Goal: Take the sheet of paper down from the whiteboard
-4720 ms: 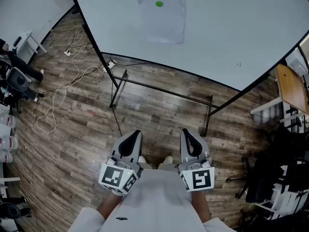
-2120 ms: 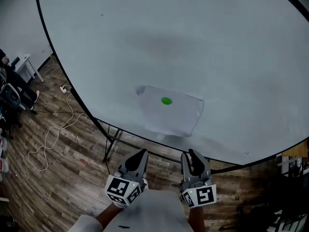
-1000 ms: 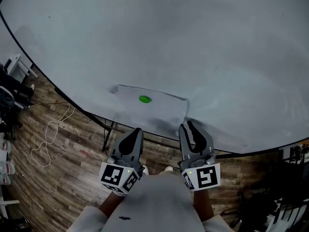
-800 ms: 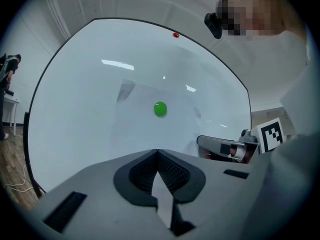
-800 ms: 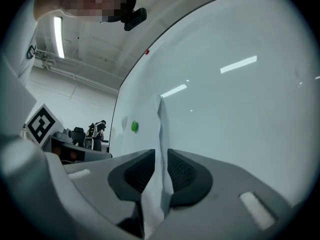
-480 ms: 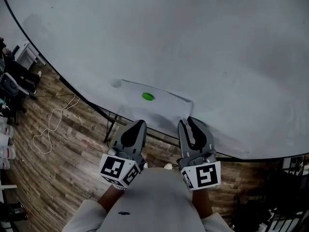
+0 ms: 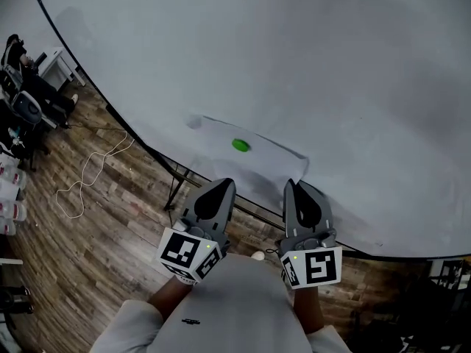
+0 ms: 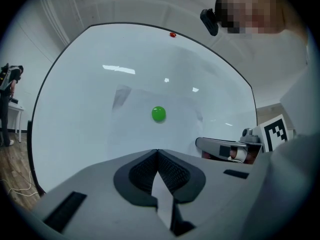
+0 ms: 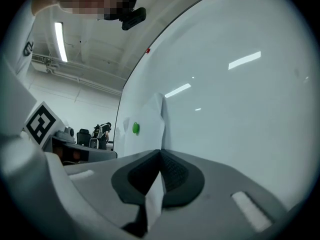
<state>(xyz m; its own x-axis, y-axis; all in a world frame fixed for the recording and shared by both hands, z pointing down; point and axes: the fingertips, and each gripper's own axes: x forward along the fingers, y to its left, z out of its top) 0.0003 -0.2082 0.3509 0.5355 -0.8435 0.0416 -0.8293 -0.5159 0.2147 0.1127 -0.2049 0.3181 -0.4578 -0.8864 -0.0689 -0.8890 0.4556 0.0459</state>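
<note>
Both shut, left hand-held gripper (image 7: 219, 187), right hand-held gripper (image 7: 294, 188), paper (image 7: 266, 160) ahead

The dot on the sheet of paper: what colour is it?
The dot is green, clearest in the left gripper view.

Sheet of paper (image 7: 254, 164) sits on the whiteboard (image 7: 331, 65), with a magnet (image 7: 240, 145) on it. Left tongs (image 7: 219, 190) are at its 6 o'clock and right tongs (image 7: 298, 191) at 5. A cable (image 7: 88, 175) lies on the floor (image 7: 110, 248) out at 9.
</note>
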